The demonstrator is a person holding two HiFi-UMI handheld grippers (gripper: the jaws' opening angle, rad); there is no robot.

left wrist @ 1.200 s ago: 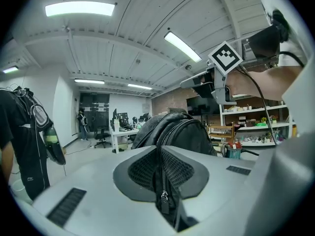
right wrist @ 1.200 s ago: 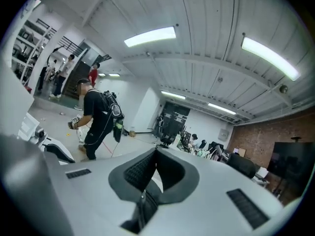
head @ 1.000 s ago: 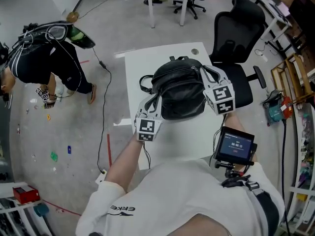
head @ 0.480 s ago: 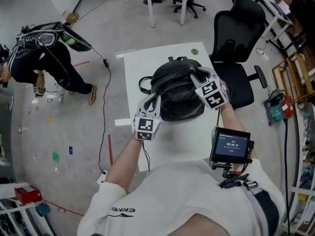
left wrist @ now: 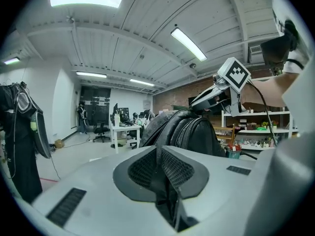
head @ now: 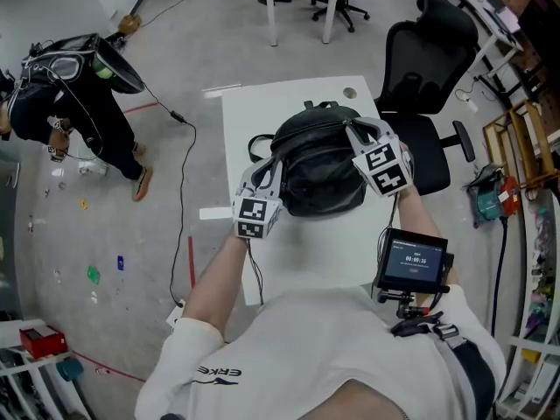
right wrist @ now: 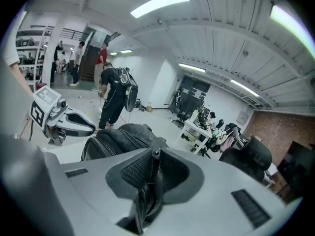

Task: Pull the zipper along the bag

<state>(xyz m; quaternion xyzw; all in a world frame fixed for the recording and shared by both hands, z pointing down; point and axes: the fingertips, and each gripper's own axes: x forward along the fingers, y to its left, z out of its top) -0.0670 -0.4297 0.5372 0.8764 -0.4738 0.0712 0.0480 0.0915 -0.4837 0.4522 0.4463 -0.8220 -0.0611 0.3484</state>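
Currently bag (head: 319, 169) lies on counter (head: 254, 112), long axis away from wearer, handle (head: 317, 105) far; left tongs (left wrist: 160, 156) clamp strap (left wrist: 166, 198), right tongs (right wrist: 153, 165) zipper pull (right wrist: 155, 154).

Head view overhead; both gripper views face bag (head: 319, 160).

White short-sleeve tee (head: 306, 348), black lettering on the left sleeve. Left gripper (head: 262, 171) and right gripper (head: 353, 135): light-grey shells, black mesh-textured pads (left wrist: 178, 170), black-and-white marker cube (head: 254, 218) on each. Thin black cable (head: 255, 269) off the left one.
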